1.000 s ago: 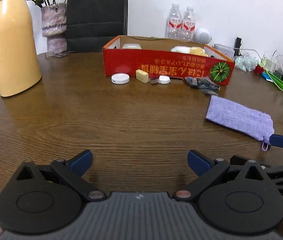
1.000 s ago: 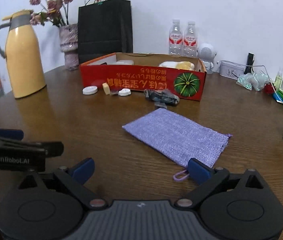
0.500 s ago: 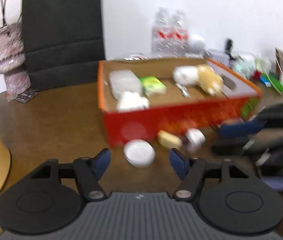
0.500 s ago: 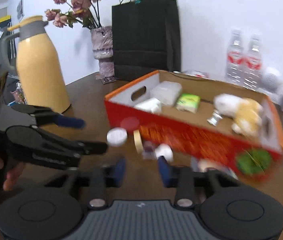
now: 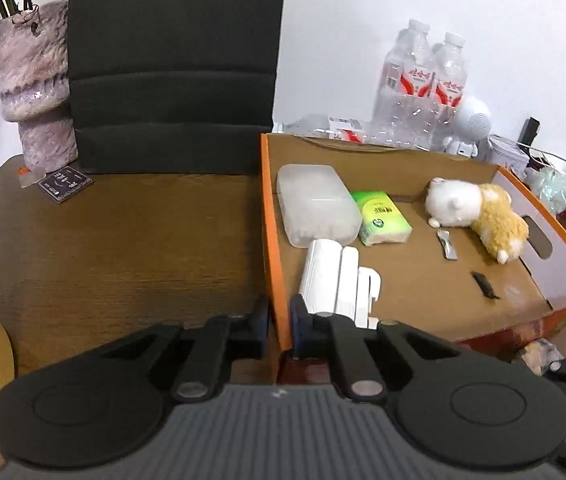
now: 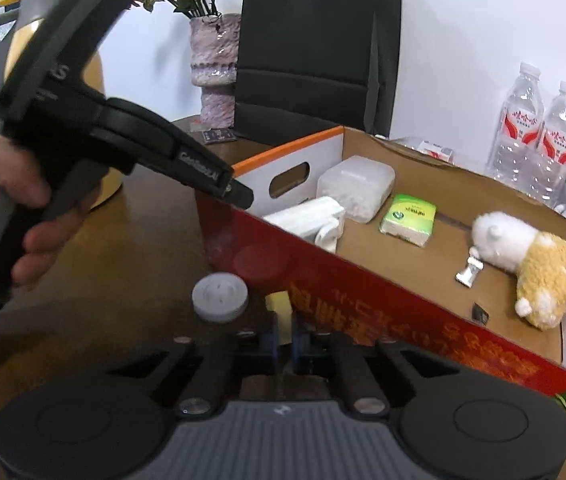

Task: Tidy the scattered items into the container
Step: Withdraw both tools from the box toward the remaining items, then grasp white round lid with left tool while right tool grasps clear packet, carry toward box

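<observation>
Box corner wall is pinched by the left hand-held gripper; the right hand-held gripper, nearly closed, grips the yellow block beside it. Next, I think: lift it in.

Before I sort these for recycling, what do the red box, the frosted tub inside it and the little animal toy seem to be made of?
Red box: corrugated cardboard, seemingly; plain brown inside, glossy red print outside, die-cut handle holes.
Frosted tub: probably translucent plastic; cloudy, smooth, rounded corners.
Animal toy: plush fabric; fuzzy white and tan pile, soft outline.
</observation>
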